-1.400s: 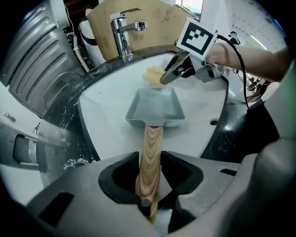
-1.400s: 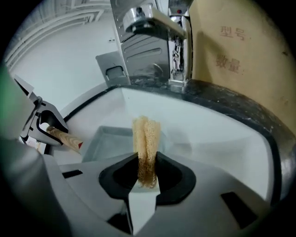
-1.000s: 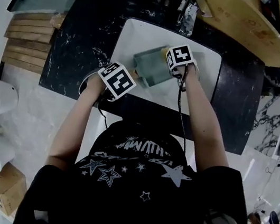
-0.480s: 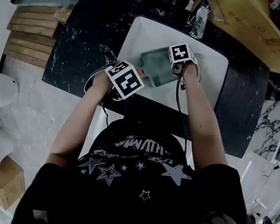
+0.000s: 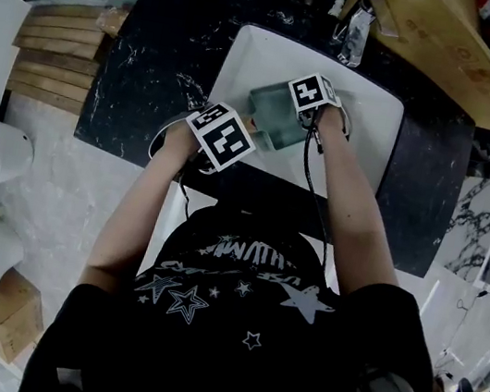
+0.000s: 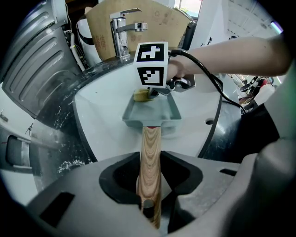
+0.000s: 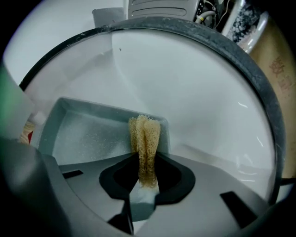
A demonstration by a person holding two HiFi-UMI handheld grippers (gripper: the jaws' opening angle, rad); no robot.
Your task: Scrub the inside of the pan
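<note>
A grey-green rectangular pan (image 5: 271, 118) with a wooden handle (image 6: 150, 155) sits in the white sink (image 5: 369, 132). My left gripper (image 5: 227, 140) is at the sink's near edge, shut on that handle (image 6: 150, 185). My right gripper (image 5: 311, 99) points down into the pan, shut on a yellow mesh sponge (image 7: 144, 136). The sponge rests against the pan's floor by a far corner of the pan (image 7: 88, 134). From the left gripper view the sponge (image 6: 140, 95) shows under the right gripper's marker cube (image 6: 151, 65), inside the pan (image 6: 150, 113).
A chrome faucet (image 6: 122, 32) stands behind the sink. Black marble counter (image 5: 148, 51) surrounds the basin, with a cardboard box (image 5: 442, 37) at the back right and a bottle (image 5: 355, 22) on the back rim. An overflow hole (image 6: 209, 122) is in the sink wall.
My right gripper has sunk slightly into the pan and rolled at the wrist, with the sponge still in it. The left gripper and the pan have kept still.
</note>
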